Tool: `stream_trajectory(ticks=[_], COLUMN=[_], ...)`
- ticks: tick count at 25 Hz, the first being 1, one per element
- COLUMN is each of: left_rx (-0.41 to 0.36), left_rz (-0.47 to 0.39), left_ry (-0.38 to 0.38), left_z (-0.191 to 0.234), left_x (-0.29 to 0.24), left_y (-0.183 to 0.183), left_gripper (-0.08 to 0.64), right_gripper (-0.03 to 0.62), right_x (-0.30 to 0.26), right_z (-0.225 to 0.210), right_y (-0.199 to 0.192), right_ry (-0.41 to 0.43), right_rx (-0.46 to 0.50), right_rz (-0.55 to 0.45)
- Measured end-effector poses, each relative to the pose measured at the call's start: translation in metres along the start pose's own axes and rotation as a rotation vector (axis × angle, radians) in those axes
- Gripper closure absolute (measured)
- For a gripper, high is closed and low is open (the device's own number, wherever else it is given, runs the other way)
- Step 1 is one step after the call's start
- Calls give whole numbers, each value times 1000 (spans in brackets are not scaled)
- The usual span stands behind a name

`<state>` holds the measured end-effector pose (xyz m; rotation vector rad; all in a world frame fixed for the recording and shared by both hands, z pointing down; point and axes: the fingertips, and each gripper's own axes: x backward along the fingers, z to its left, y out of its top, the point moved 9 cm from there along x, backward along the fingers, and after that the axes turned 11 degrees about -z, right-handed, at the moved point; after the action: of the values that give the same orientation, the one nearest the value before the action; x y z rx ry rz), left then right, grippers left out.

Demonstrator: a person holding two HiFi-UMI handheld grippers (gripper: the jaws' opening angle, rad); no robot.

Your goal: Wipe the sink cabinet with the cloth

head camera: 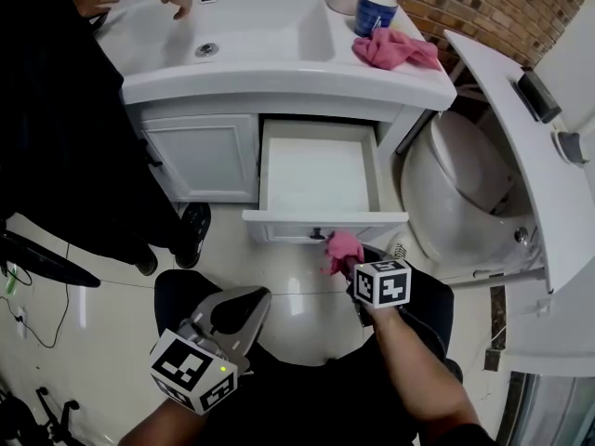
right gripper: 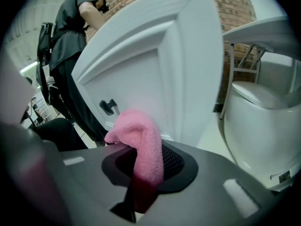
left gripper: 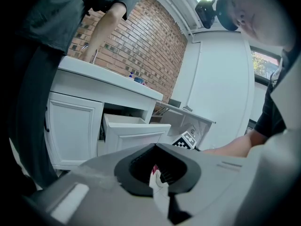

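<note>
A: Where is the cloth?
B: Pinched in the right gripper, just at the front of the open drawer in the sink cabinet.
A: And the left gripper?
B: Jaws together on nothing, away from the cabinet.

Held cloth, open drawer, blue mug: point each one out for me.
Held cloth (right gripper: 143,147): right gripper view, its folded middle above the jaws.
Drawer (head camera: 321,177): head view, its bare white bottom.
Blue mug (head camera: 372,19): head view, its side wall.

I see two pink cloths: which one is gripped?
The cloth at the drawer front, in the right gripper; the other cloth lies beside the blue mug.
</note>
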<state>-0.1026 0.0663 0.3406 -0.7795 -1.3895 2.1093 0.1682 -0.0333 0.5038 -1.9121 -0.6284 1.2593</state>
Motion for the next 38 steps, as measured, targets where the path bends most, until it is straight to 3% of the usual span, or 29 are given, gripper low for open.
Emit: stream_trajectory(ticks=[6,12,15,21,24,30,34,38], left_rx=[-14,-25,-28,3,-3,-2,-2,2], left_rz=[-14,0,-1,-19,-31,-32,-29,-26], left_ry=[-11,-22,-21,-14,-8,1,6,11], left_z=[-6,-12,-12,-5,-4,-4,-2,2], left_x=[-7,-12,-11,-7,-4,1,4,6], left_y=[4,-1,-1,2,5,7,5,3], left_gripper=[554,554,554,554,554,554,554,554], right_gripper=[512,512,512,512,512,512,512,512], right_x=[18,28,38,46,32,5,1,-1], right_z=[-23,-28,-2,98,134,158,157,145], right_y=[0,2,7,25,44,64,66,67], right_ry=[-79,-105,-28,297,382,395,362,326], right_rx=[-41,-47,-25,84,132,126,193,179], right_rz=[-28,-24,-36,-135,-190,-229,-253,-253])
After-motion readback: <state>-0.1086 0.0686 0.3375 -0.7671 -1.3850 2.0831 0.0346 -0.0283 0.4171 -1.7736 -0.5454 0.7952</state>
